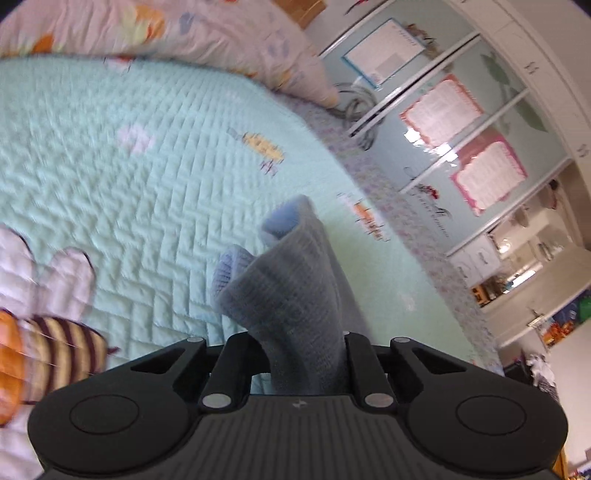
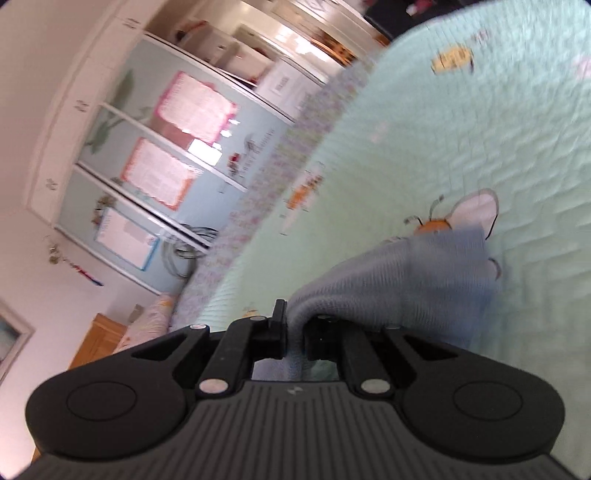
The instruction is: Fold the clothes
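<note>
A grey-blue knitted garment (image 1: 291,295) rises out of my left gripper (image 1: 304,354), which is shut on a bunched fold of it; the cloth hides the fingertips. The fold curls over above the mint quilted bedspread (image 1: 129,184). In the right wrist view the same knitted garment (image 2: 399,284) drapes from my right gripper (image 2: 295,338) off to the right, over a bee print. The right jaws are shut on its edge, with cloth squeezed in the narrow slot between them. Both views are tilted and motion-blurred.
A pillow (image 1: 184,33) in a pale floral cover lies at the head of the bed. A striped bee picture (image 1: 55,350) is stitched on the quilt at left. Sliding wardrobe doors (image 1: 461,129) with pinned sheets stand beyond the bed's edge; a wooden nightstand (image 2: 96,343) shows low left.
</note>
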Available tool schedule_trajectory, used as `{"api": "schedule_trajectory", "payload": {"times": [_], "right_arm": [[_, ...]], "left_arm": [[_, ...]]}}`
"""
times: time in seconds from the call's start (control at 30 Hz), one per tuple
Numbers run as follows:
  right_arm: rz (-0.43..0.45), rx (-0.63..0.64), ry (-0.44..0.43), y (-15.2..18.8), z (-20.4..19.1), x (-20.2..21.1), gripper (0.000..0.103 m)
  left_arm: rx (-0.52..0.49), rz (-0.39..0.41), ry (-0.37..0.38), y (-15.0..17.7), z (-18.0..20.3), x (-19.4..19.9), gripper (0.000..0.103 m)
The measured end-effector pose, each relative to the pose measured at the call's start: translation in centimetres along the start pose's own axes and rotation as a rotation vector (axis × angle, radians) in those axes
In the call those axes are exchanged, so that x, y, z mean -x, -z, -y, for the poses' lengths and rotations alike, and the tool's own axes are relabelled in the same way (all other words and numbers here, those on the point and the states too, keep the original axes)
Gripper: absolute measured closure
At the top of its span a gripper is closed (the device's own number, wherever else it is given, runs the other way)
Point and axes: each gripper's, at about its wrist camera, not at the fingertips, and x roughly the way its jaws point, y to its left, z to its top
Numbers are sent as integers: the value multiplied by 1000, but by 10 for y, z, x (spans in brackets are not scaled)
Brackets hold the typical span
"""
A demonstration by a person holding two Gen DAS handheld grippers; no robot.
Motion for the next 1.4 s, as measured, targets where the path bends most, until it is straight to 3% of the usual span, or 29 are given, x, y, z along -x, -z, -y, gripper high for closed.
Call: {"api": "schedule_trajectory", "payload": {"times": [0.2,0.3,0.43,0.47,0.53,0.6,0.67,0.73,0.77,0.87,0.93,1.0,1.1,1.2,1.3,1.4], "right_arm": [[14,77,-86,7,-26,91,93],[-33,50,-55,33,7,120,93],[-119,-105,28,74,92,134,90],[-132,-147,45,82,112,137,93],[-86,-214,-15,80,123,150,87],[-36,-231,-24,72,125,167,72],[-28,-232,-9,61,128,182,71],[30,-193,38,55,122,204,69],[62,-162,50,53,117,215,69],[91,-77,-33,63,84,229,68],[37,-29,-113,77,56,213,60],[-47,37,-163,98,26,187,48],[-255,95,-274,144,-21,137,48],[-453,279,-343,211,-72,106,49],[-561,552,-353,270,-110,88,51],[-634,670,-394,306,-126,68,55]], "left_arm": [[-73,-55,34,0,-18,70,88],[-60,-89,52,6,-38,88,86],[11,-140,77,21,-75,92,82],[29,-152,83,25,-84,93,78],[65,-178,96,33,-103,95,74],[21,-160,106,24,-98,107,64],[-5,-128,82,12,-95,120,43],[29,-87,56,2,-105,134,29],[52,-66,43,-2,-112,141,28],[158,-23,34,-16,-138,156,29],[177,24,67,-19,-138,168,30],[126,39,118,-16,-120,178,30],[24,5,159,-1,-88,179,28],[-65,-45,187,19,-61,172,26],[-106,-99,212,41,-47,165,26],[-114,-140,222,54,-47,152,26]]}}
